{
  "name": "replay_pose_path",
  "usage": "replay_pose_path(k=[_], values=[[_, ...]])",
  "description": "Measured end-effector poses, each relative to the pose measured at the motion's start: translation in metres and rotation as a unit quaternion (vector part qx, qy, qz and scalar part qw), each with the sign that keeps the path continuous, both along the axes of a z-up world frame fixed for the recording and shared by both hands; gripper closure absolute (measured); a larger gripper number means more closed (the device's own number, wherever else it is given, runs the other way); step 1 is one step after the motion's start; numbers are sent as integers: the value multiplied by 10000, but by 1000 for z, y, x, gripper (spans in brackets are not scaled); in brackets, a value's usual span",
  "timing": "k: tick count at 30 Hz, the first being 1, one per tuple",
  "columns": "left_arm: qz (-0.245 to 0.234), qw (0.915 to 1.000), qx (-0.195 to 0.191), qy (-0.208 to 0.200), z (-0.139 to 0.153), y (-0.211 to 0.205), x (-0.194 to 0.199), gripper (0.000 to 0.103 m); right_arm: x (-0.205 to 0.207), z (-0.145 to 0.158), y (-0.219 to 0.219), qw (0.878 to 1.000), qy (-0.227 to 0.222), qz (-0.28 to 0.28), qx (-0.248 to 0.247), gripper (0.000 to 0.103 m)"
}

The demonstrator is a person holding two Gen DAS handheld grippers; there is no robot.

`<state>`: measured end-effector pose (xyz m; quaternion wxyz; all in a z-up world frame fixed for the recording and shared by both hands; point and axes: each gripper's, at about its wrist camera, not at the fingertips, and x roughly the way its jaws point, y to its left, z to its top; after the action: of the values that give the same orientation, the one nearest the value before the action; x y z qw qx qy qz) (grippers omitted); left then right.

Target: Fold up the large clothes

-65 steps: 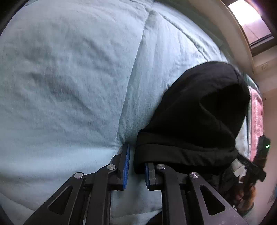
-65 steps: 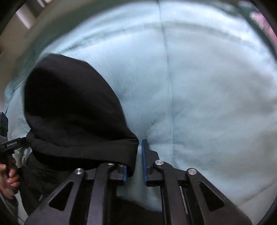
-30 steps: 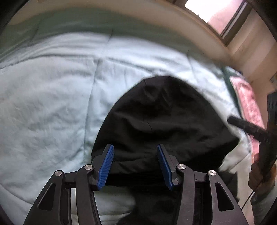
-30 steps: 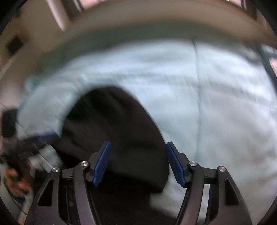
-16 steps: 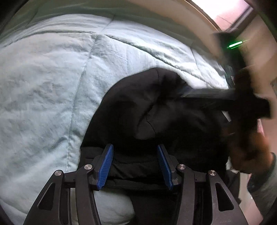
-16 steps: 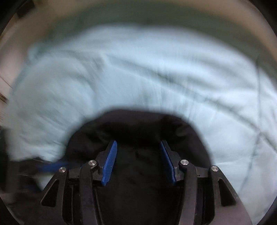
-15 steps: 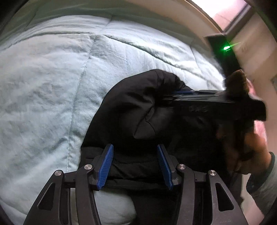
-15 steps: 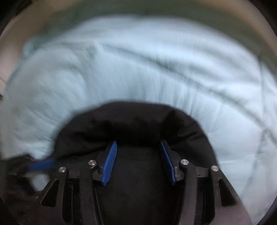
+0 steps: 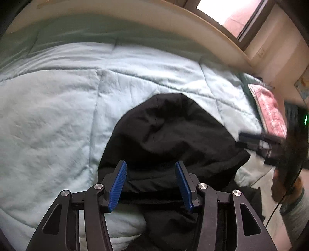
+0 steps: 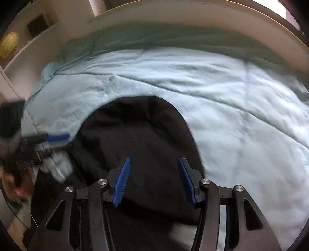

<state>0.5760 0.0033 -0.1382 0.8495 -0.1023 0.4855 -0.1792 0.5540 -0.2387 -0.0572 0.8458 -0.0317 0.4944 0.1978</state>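
Note:
A black garment (image 9: 170,139) lies in a rounded heap on the pale blue quilt (image 9: 58,108), its lower part hanging over the near bed edge. My left gripper (image 9: 150,183) is open and empty, held just above the garment's near edge. My right gripper (image 10: 153,180) is open and empty above the same garment (image 10: 139,139). The right gripper also shows blurred at the right in the left wrist view (image 9: 270,146). The left gripper shows blurred at the left in the right wrist view (image 10: 48,141).
A pale curved headboard or wall edge (image 9: 173,30) runs behind the quilt. A pink cloth (image 9: 270,110) lies at the far right by a window (image 9: 227,13). White shelves (image 10: 34,38) with a yellow object (image 10: 7,44) stand at the left.
Both grippers, earlier shut on the garment's edge, have opened and let it go. The right gripper, which reached over the heap half a second ago, has drawn back to the side.

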Motion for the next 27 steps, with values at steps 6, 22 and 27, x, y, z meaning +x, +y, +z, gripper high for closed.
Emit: replay_pose_path(k=[6,22,27], values=[[291,9933,-127,1111,-76,11,15,50,-8,-89,-24,9944,978,-286,-295,48],[-565,9982,-90,161,22,18,44,27,27,-21,-29,9987,486,-116,70,35],[-896,9942,-171,578,3,14,102,27,82,-22,-16,9978,591,152,241,35]])
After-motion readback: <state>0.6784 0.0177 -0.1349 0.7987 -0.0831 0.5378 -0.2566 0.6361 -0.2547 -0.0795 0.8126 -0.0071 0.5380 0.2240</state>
